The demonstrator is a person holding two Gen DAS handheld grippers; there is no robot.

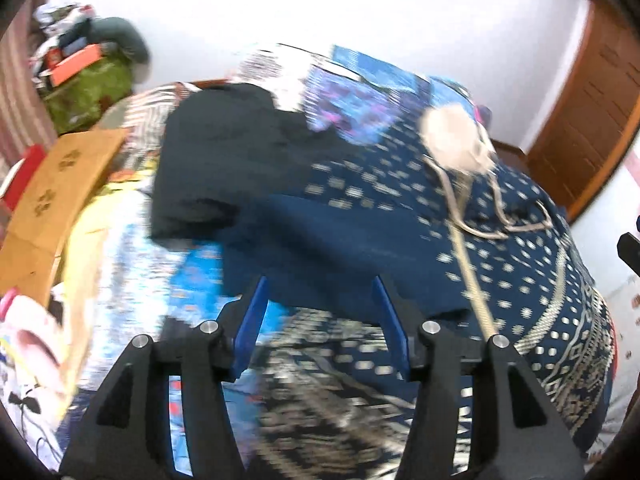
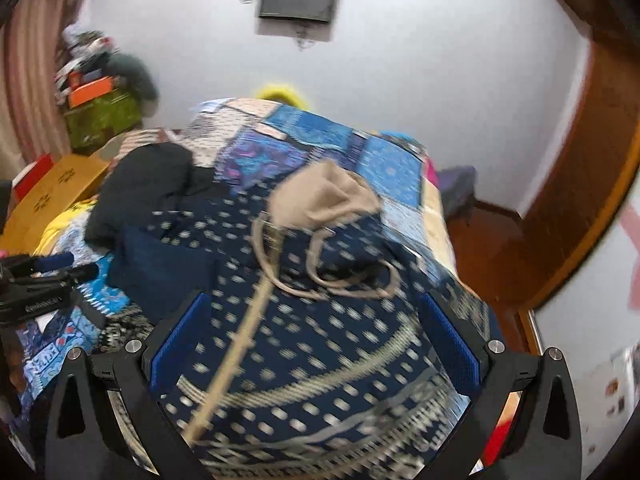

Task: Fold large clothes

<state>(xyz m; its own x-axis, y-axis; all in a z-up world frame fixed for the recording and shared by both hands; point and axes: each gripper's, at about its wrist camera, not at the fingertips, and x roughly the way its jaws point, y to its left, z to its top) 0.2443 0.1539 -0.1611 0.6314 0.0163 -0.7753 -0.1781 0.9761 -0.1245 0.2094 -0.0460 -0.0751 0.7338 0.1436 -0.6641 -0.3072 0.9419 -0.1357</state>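
A large navy garment with pale dots and a patterned border (image 1: 460, 240) (image 2: 328, 340) lies spread on the bed. A beige cloth piece with drawstrings (image 1: 456, 140) (image 2: 324, 196) rests on it. A black garment (image 1: 224, 160) (image 2: 148, 184) lies at the far left of it. My left gripper (image 1: 320, 300) is open above the navy garment's near edge, holding nothing. My right gripper (image 2: 316, 320) is open wide above the dotted part, holding nothing. The left gripper also shows in the right wrist view (image 2: 52, 276) at the left edge. Both views are blurred.
A blue patchwork bedspread (image 2: 384, 160) covers the bed. A cardboard box (image 1: 56, 184) and a pile of things (image 1: 80, 64) stand to the left. A wooden door (image 1: 592, 120) is at the right. A white wall is behind the bed.
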